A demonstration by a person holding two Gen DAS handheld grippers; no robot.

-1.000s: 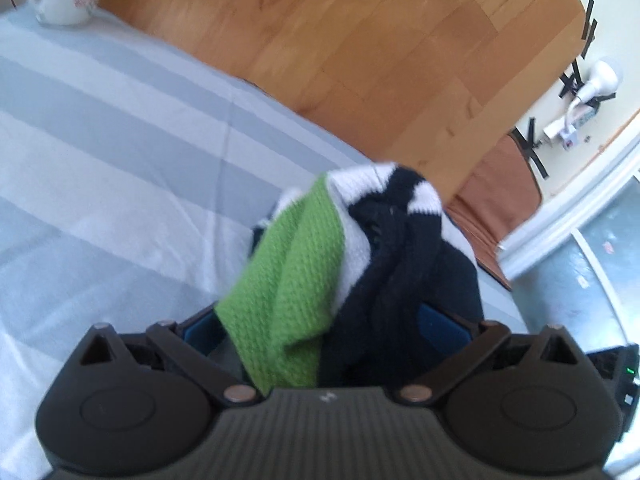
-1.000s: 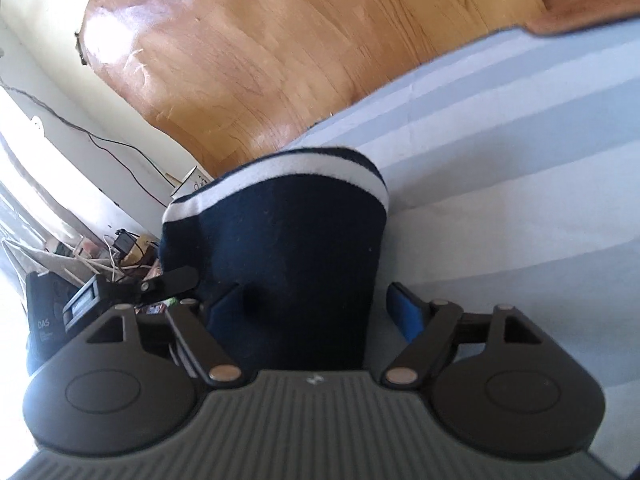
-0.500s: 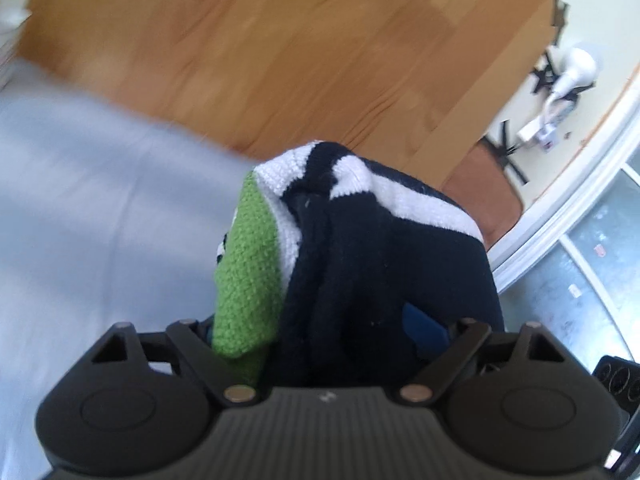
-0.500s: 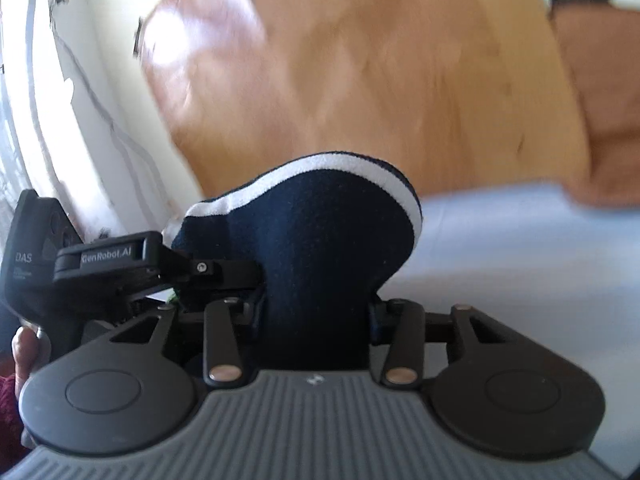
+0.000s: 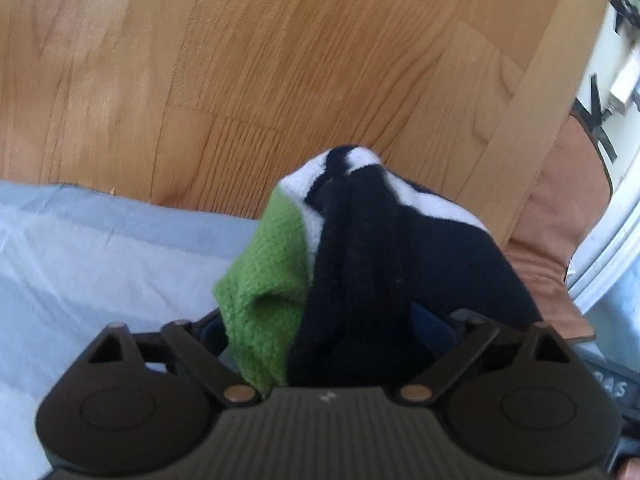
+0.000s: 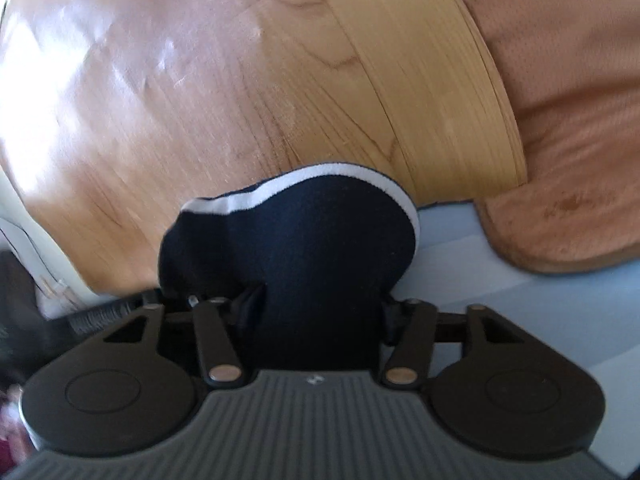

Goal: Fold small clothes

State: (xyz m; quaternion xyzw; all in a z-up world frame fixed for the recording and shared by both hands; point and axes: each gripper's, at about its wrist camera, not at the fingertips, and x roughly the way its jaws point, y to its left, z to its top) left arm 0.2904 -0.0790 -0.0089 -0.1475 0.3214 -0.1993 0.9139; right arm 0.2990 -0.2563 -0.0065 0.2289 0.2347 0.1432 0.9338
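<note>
My left gripper (image 5: 332,320) and right gripper (image 6: 316,312), jaws just reopening, each grasp a bunched end of the green-and-navy knit garment (image 5: 384,264), lifted above the striped sheet (image 5: 100,248) edge, its length presumably running sideways between them, equally near.

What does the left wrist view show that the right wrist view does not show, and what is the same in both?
Only the left wrist view: a green knit part of the bundled garment filling the left gripper, plus black tape marks on a white wall. Only the right wrist view: a dark navy piece with one white edge stripe filling the right gripper. Both: the wooden floor, the pale striped cloth and a brown cushion.
</note>
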